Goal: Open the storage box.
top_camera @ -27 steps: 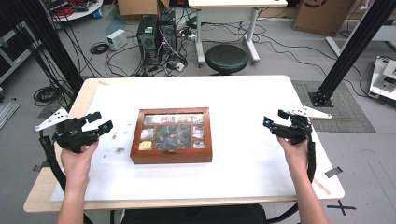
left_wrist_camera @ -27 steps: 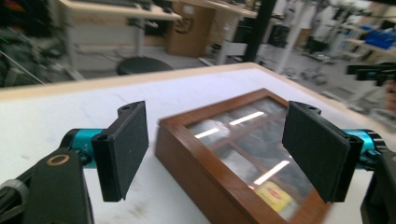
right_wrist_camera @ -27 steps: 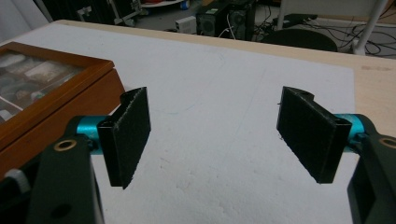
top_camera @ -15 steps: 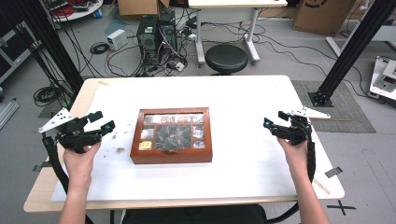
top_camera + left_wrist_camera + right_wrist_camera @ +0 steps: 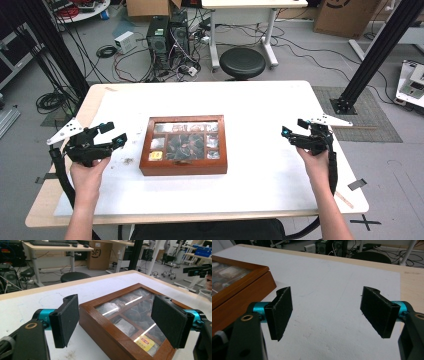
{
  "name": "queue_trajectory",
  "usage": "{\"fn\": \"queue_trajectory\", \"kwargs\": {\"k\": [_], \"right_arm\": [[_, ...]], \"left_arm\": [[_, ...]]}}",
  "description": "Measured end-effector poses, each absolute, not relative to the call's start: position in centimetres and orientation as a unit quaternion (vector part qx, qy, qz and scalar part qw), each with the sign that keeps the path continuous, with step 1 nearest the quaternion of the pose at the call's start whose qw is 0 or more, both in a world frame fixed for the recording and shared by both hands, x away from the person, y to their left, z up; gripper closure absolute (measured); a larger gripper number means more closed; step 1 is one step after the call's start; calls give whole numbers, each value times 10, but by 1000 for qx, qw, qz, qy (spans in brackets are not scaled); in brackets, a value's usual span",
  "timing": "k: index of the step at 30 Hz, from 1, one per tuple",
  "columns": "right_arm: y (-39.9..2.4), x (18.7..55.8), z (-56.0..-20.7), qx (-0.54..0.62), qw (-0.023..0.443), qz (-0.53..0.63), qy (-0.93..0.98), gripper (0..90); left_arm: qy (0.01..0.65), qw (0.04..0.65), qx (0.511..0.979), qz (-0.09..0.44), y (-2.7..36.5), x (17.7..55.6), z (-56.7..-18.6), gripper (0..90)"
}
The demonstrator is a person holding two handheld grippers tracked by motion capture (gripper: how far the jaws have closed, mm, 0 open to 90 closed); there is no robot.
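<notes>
Two grippers, jaws apart, nothing held. Your left gripper (image 5: 111,134) sits just beside wooden box (image 5: 184,167), box's near corner straight ahead of its jaws. Your right gripper (image 5: 294,127) hangs well apart from box's far side, bare table (image 5: 260,105) ahead. Glass lid (image 5: 130,312) down, compartments full. Nothing started, I'd say: approach, grasp, opening all left.

The left gripper (image 5: 111,134) is held at the left of the high view, gripped from below by the left hand (image 5: 89,167), whose forearm enters from the bottom left edge. Its jaws are spread wide with nothing between the pads (image 5: 67,317). The right gripper (image 5: 293,127) is held at the right of the frame by the right hand (image 5: 315,159), the forearm rising from the lower right. Its jaws are likewise parted wide and nothing is clamped between its pads (image 5: 283,312). Both grippers are pointed inward toward the frame's middle.
</notes>
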State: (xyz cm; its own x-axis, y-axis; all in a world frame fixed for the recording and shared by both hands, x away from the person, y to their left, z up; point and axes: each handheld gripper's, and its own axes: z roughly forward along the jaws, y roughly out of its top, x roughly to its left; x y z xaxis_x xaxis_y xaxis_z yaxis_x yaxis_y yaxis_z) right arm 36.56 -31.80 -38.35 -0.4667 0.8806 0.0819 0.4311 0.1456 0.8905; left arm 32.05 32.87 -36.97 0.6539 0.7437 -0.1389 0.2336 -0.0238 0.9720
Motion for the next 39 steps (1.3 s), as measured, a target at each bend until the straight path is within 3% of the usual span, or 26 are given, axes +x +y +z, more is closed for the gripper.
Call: {"fn": "queue_trajectory", "kwargs": {"k": [19, 39], "right_arm": [[-322, 364, -382, 461, 244, 470, 712, 265], [-330, 360, -381, 464, 252, 474, 704, 265]], "left_arm": [[331, 588, 704, 224, 322, 319, -370, 227], [312, 558, 749, 172, 302, 307, -386, 227]]}}
